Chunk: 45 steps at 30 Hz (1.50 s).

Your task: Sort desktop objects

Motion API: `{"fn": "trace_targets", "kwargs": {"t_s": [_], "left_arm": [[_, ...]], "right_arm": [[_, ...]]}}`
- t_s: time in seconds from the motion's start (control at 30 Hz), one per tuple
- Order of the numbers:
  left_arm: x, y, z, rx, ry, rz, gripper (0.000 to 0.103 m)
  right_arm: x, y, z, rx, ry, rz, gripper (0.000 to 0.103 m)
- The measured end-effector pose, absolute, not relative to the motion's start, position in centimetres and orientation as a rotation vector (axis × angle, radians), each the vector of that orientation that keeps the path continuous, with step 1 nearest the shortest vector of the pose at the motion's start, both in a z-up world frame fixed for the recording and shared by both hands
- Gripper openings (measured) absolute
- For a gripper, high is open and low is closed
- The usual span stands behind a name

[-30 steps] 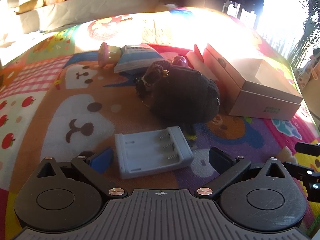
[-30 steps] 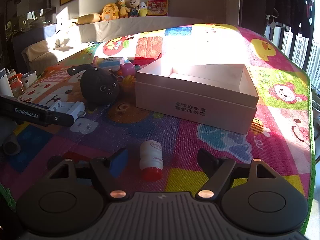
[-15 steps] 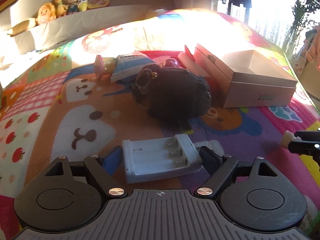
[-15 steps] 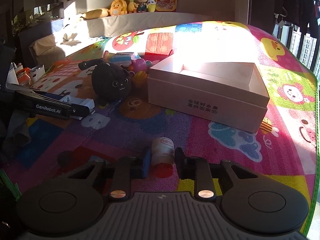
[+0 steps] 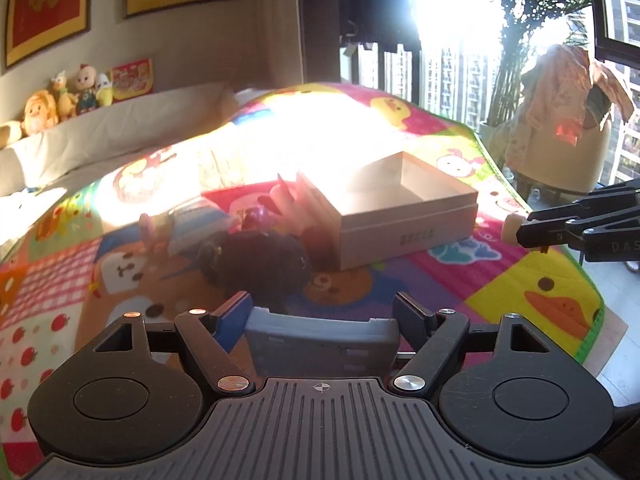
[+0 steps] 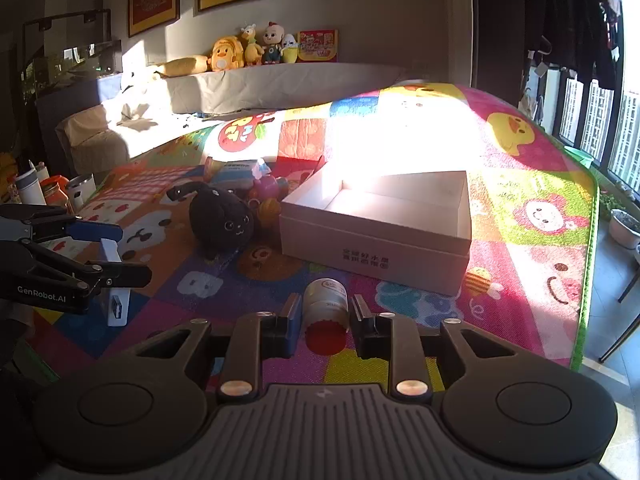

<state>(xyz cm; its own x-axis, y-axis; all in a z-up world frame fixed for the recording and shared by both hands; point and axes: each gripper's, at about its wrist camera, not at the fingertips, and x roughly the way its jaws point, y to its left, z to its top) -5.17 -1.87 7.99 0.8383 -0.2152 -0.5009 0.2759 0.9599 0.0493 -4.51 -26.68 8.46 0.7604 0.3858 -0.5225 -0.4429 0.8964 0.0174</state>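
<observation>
My left gripper (image 5: 324,316) is shut on a grey battery charger (image 5: 320,340) and holds it above the play mat; it also shows in the right wrist view (image 6: 114,276). My right gripper (image 6: 325,314) is shut on a small white bottle with a red cap (image 6: 325,306), lifted off the mat; its tip shows in the left wrist view (image 5: 510,230). An open white box (image 6: 376,236) (image 5: 400,216) lies ahead of both grippers and is empty inside. A black plush toy (image 6: 222,220) (image 5: 260,264) lies left of the box.
A blue-and-white pack (image 6: 236,170), a pink toy (image 6: 266,188) and other small items lie behind the plush. Cups and bottles (image 6: 48,192) stand at the left off the colourful mat (image 6: 532,216). A sofa ledge with stuffed toys (image 6: 256,52) runs along the back.
Both grippers have risen off the mat with their objects. The left closed on the charger and lifted it; the right lifted the bottle toward the box.
</observation>
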Motion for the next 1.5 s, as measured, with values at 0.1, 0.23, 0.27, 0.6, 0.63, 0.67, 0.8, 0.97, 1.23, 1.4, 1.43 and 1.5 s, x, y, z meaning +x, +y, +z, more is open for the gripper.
{"fn": "trace_targets", "kwargs": {"t_s": [0.1, 0.23, 0.27, 0.6, 0.63, 0.67, 0.8, 0.97, 1.23, 1.4, 1.43, 1.5], "left_arm": [[-3.9, -3.0, 9.5, 0.138, 0.462, -0.286, 0.082], [-0.3, -4.5, 12.0, 0.111, 0.398, -0.34, 0.082], [1.0, -5.0, 12.5, 0.098, 0.39, -0.356, 0.082], [10.9, -3.7, 16.2, -0.131, 0.359, -0.402, 0.101], [10.4, -2.7, 15.6, -0.123, 0.36, -0.378, 0.101], [9.7, -1.7, 14.9, -0.105, 0.364, -0.342, 0.102], [6.9, 1.6, 10.8, -0.003, 0.413, -0.176, 0.103], [3.6, 5.8, 5.5, 0.025, 0.536, -0.024, 0.103], [-0.1, 11.7, 2.8, -0.098, 0.585, 0.106, 0.103], [-1.0, 12.2, 2.4, -0.138, 0.571, 0.082, 0.103], [-1.0, 12.2, 2.3, -0.149, 0.566, 0.073, 0.103], [-0.8, 12.1, 1.9, -0.169, 0.561, 0.058, 0.103]], "right_arm": [[-4.9, -27.6, 10.0, -0.091, 0.495, 0.433, 0.025], [-3.9, -28.7, 12.4, -0.044, 0.419, 0.4, 0.025], [-3.1, -28.9, 13.2, -0.026, 0.398, 0.396, 0.025], [7.4, -27.8, 14.9, 0.059, 0.332, 0.315, 0.04], [7.7, -27.9, 14.3, 0.067, 0.341, 0.312, 0.04], [7.7, -28.1, 13.8, 0.072, 0.348, 0.305, 0.042], [7.2, -27.5, 11.5, 0.03, 0.395, 0.288, 0.046], [5.3, -23.0, 9.5, -0.108, 0.436, 0.363, 0.058], [3.6, -12.6, 7.8, -0.284, 0.459, 0.591, 0.058], [7.5, -9.0, 8.9, -0.217, 0.539, 0.625, 0.057], [8.8, -8.4, 9.2, -0.193, 0.574, 0.62, 0.056], [11.8, -6.9, 9.4, -0.126, 0.668, 0.607, 0.049]]}}
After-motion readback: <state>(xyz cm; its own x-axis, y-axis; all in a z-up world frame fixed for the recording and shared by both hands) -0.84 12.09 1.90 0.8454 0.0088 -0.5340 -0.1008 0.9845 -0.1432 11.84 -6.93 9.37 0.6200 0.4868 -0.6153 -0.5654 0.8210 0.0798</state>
